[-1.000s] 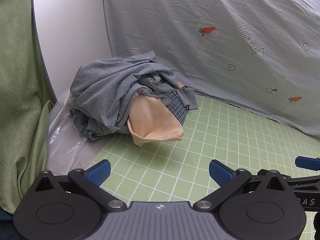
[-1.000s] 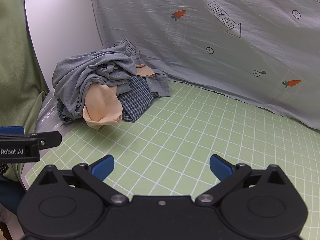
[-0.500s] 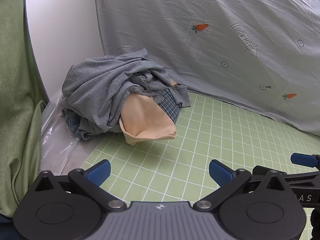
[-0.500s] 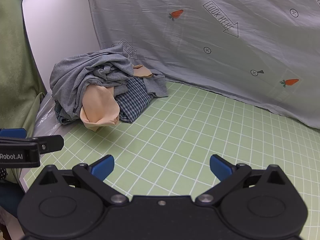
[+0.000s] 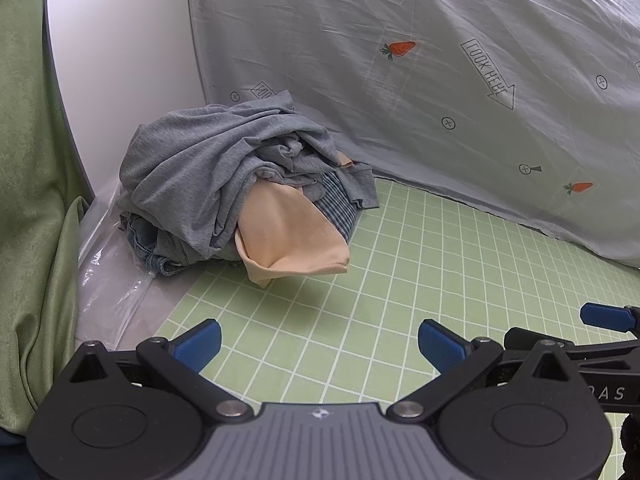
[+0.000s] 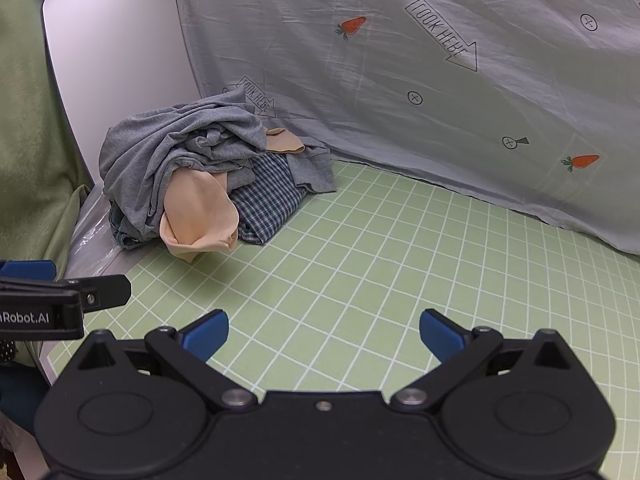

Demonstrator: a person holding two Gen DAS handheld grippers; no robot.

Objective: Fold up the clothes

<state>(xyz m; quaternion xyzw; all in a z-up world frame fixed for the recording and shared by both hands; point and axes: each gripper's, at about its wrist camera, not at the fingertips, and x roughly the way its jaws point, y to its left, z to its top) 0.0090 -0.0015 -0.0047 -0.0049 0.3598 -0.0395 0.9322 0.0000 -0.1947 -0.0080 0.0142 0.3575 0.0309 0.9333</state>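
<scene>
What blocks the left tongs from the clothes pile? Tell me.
Nothing visible does. Only bare green mat lies between the open left tongs and the clothes pile. The right tongs, also open, sit off to the side.

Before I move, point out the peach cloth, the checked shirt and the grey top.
peach cloth [image 5: 292, 236], left wrist view, flat front fold.
checked shirt [image 6: 266, 200], right wrist view, exposed middle.
grey top [image 5: 192, 168], left wrist view, draped upper side.

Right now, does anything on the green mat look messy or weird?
Yes: the clothes sit in one crumpled heap at the mat's far left corner, none folded. A grey garment drapes over the top, a peach piece pokes out in front, and part of the heap spills off the mat onto clear plastic.
</scene>
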